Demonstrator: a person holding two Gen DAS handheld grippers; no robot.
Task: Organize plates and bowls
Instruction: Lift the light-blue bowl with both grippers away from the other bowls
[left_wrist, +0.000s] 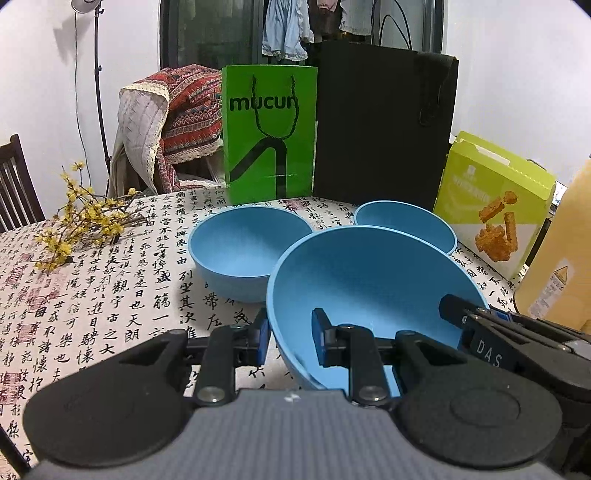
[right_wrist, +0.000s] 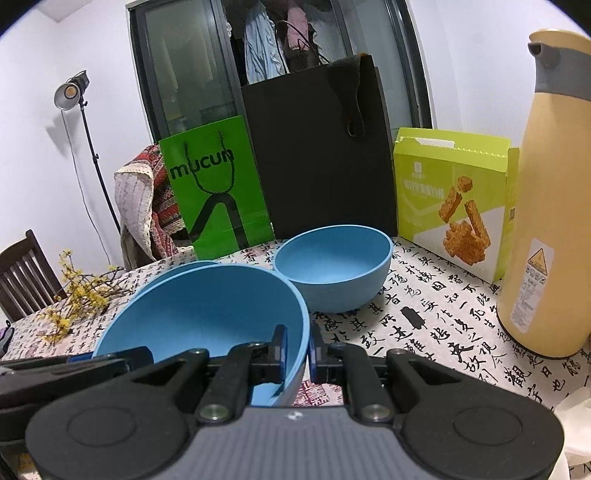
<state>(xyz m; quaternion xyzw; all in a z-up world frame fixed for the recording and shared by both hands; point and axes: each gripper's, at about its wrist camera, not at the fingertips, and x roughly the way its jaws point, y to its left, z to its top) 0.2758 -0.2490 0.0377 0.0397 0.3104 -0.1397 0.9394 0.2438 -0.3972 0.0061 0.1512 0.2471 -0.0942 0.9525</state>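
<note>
gripping opposite rims, left gripper (left_wrist: 290, 341) and right gripper (right_wrist: 297, 349) hold large bowl (left_wrist: 369, 288).

My right gripper (right_wrist: 297, 349) pinches the right rim of a large blue plastic bowl (right_wrist: 199, 314); a smaller blue bowl (right_wrist: 332, 269) sits farther right on the calligraphy-print tablecloth (right_wrist: 424, 325).

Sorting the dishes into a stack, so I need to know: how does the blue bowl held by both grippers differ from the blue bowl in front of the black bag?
The held blue plastic bowl is tilted, its rim pinched by the left hand-held gripper and the right hand-held gripper; the blue bowl by the black paper bag stands upright, untouched, on the calligraphy tablecloth. The held bowl looks larger, though nearer. Both are plain, empty and the same blue.
</note>
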